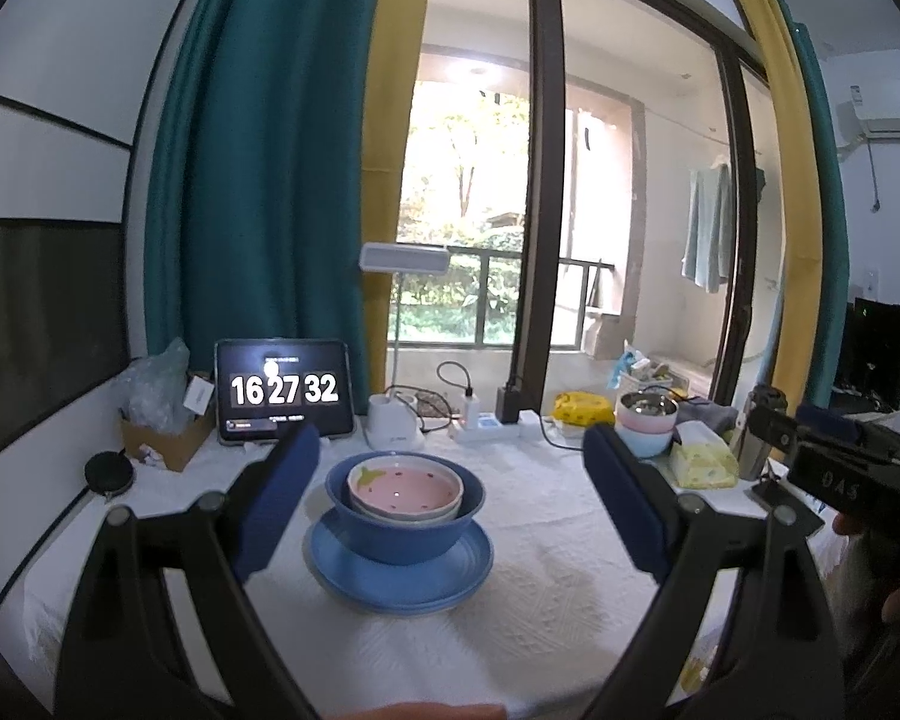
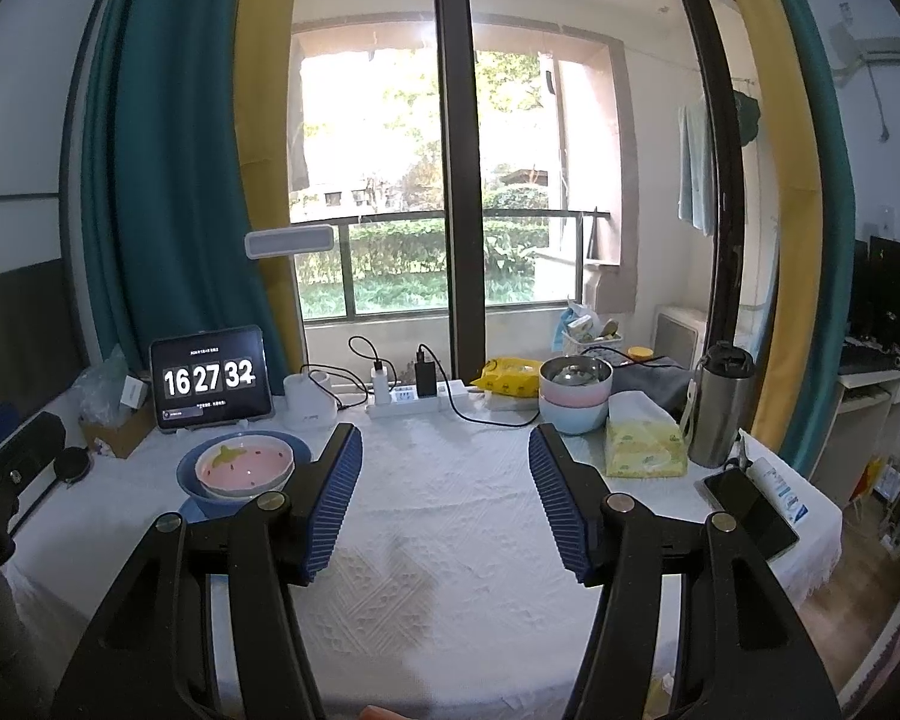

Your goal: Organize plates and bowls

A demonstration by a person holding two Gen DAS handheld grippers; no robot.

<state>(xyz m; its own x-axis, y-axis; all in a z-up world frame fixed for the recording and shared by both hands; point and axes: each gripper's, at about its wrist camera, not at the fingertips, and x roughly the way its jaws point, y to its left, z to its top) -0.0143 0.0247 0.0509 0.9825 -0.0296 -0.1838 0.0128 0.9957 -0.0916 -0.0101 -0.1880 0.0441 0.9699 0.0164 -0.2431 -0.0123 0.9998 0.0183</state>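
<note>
A blue plate [image 1: 399, 573] lies on the white tablecloth [image 1: 540, 540] with a blue bowl [image 1: 405, 531] on it. A pink strawberry-pattern bowl [image 1: 405, 483] is nested inside the blue one, over a white rim. My left gripper [image 1: 450, 444] is open, its blue pads apart on either side of the stack, nothing between them. In the right wrist view the same stack [image 2: 243, 471] sits at the left. My right gripper [image 2: 444, 438] is open over bare cloth, to the right of the stack.
At the back right stand stacked pastel bowls [image 2: 575, 396] topped by a metal one, a tissue pack [image 2: 645, 444] and a steel tumbler [image 2: 720, 408]. A phone [image 2: 750, 510] lies near the right edge. A tablet clock [image 2: 209, 378], lamp base [image 2: 309, 399] and power strip [image 2: 417, 399] line the back.
</note>
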